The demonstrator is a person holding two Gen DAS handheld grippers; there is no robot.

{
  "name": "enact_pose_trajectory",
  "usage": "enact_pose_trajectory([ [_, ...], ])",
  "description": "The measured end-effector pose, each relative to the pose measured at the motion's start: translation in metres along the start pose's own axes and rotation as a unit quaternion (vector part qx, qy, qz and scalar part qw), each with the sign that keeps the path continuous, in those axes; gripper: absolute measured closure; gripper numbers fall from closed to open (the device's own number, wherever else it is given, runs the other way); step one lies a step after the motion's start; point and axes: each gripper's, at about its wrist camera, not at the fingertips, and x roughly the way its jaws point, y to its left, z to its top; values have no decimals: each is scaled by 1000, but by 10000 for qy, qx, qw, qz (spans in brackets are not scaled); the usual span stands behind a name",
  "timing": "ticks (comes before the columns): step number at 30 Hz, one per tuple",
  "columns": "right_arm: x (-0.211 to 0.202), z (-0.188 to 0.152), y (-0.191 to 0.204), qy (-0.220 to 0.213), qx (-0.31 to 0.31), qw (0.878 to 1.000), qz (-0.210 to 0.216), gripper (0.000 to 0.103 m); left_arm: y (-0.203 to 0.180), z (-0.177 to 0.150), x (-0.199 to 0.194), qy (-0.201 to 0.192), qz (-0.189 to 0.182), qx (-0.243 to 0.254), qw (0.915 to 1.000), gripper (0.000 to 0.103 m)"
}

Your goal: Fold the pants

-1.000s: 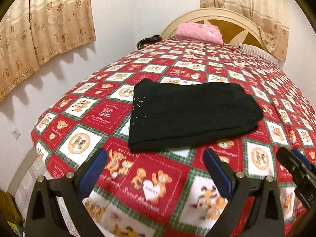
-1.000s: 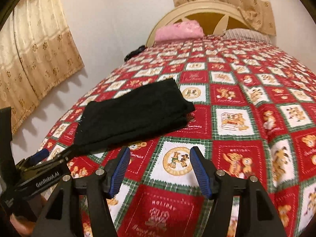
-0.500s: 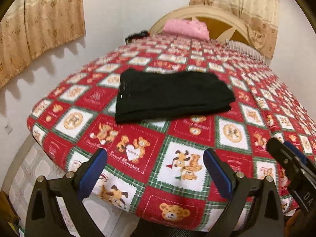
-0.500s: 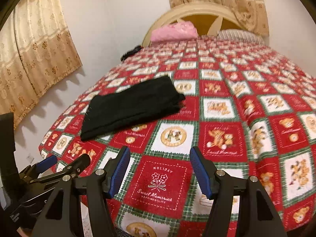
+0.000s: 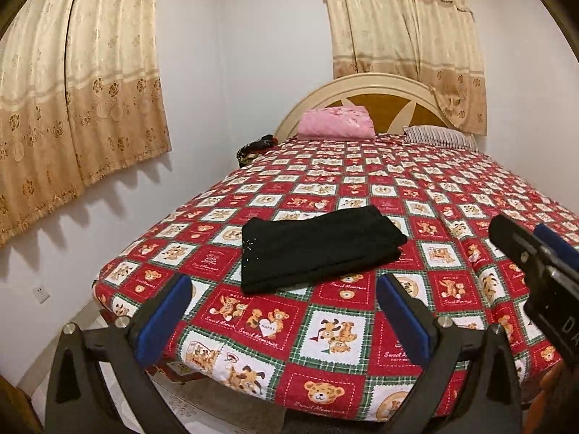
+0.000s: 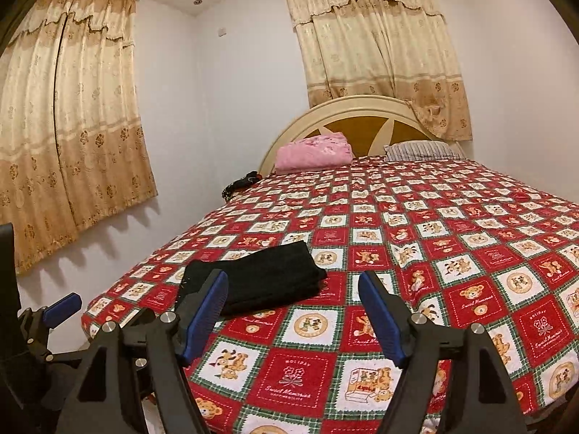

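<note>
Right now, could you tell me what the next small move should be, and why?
Probably none beyond resting both claws: the black pants already lie folded in a compact rectangle on the bedspread, and the left claw and right claw are open, empty and clear of them.

Both wrist views look from beyond the bed's [image 5: 470, 195] foot toward the headboard [image 6: 362, 108], seemingly well back; both share the pants [image 5: 318, 249].

black pants [image 5: 318, 247], red-green teddy-check bedspread [image 5: 452, 195], pink pillow [image 5: 336, 122]
</note>
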Motion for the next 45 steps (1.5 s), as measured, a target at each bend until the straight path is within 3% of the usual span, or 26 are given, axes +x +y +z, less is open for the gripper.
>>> enact_pose_trajectory([
  [24, -1, -7, -7, -42, 87, 10000, -7, 27, -1, -5, -2, 51, 344, -26, 9994, 0],
  [45, -3, -6, -6, -46, 105, 9999, -15, 27, -2, -4, 0, 119, 265, -119, 9995, 0],
])
